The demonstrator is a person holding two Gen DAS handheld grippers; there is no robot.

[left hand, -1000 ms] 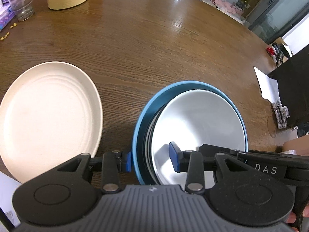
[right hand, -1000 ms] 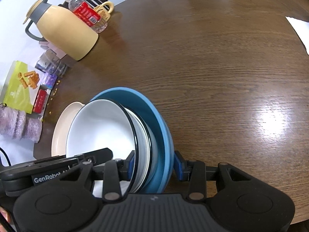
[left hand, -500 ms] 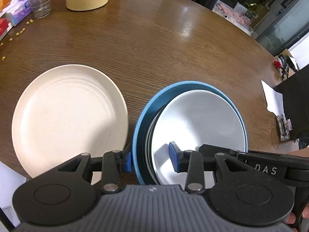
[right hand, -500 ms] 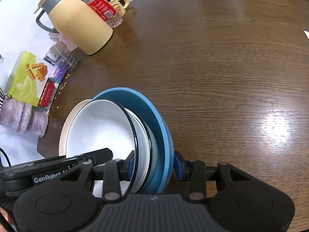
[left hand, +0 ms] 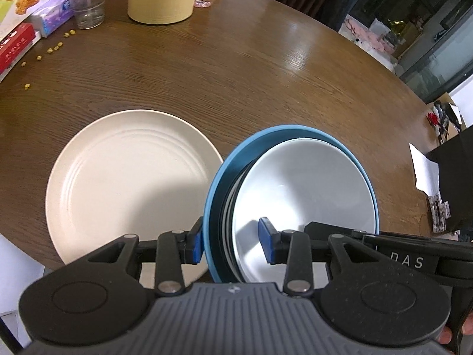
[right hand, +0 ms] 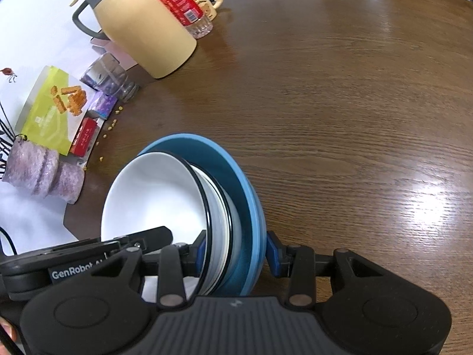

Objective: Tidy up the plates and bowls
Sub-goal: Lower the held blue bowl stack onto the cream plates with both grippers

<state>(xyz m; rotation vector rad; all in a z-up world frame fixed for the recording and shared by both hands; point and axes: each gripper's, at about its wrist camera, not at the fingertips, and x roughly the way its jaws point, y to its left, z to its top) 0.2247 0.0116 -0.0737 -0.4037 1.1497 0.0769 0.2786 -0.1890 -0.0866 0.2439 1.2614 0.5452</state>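
A stack of a blue plate (left hand: 283, 130) with white black-rimmed bowls (left hand: 301, 183) nested in it hangs above the wooden table, gripped from two sides. My left gripper (left hand: 232, 245) is shut on its near rim, one pad outside the blue plate and one inside the top bowl. From the opposite side my right gripper (right hand: 236, 254) is shut on the same blue plate (right hand: 207, 145) and bowl (right hand: 153, 195). A cream plate (left hand: 127, 177) lies flat on the table just left of the stack, its right edge under the blue rim. The right wrist view does not show the cream plate.
At the table's far side stand a yellow thermos jug (right hand: 142, 32), a water bottle (right hand: 183, 3), a mug (right hand: 211, 3) and a clear glass (left hand: 87, 3). Snack boxes (right hand: 53, 109) and scattered crumbs (left hand: 54, 48) lie near the edge. White paper (left hand: 424, 168) and a black box (left hand: 455, 177) sit at right.
Both grippers have carried the stack sideways toward the cream plate; its blue rim now overlaps that plate's right edge. The grips have not changed.
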